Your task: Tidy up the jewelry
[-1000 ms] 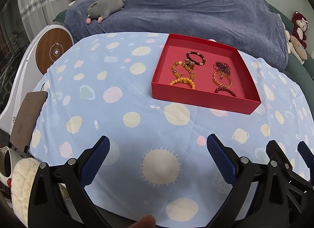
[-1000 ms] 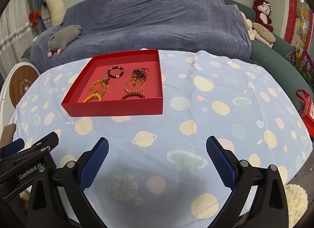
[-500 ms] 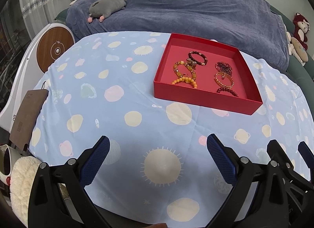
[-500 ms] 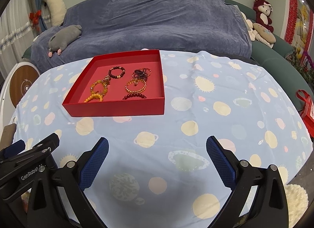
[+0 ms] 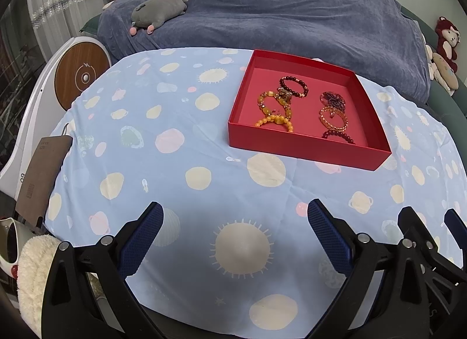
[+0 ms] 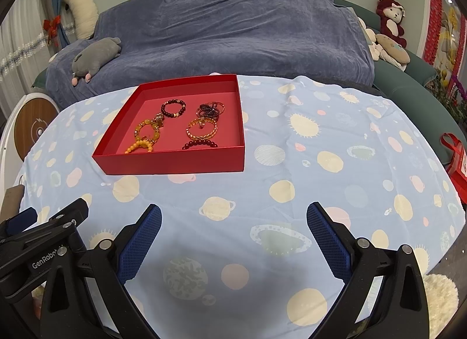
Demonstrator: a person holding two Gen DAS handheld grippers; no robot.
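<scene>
You're holding both tongs, left (image 5: 235,232) and right (image 6: 233,229), spread wide and carrying nothing, low over the table (image 6: 335,181). The bracelets (image 6: 201,128) are all lying inside the red box (image 6: 175,163), well ahead, within view of both.

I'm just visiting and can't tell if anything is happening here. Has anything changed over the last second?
Very little. Both cameras have crept slightly toward the red box, so it looks a touch nearer. Nothing was picked up or let go. The left gripper and right gripper are both open and empty above the tablecloth, and the bracelets lie in the box just as before.
</scene>
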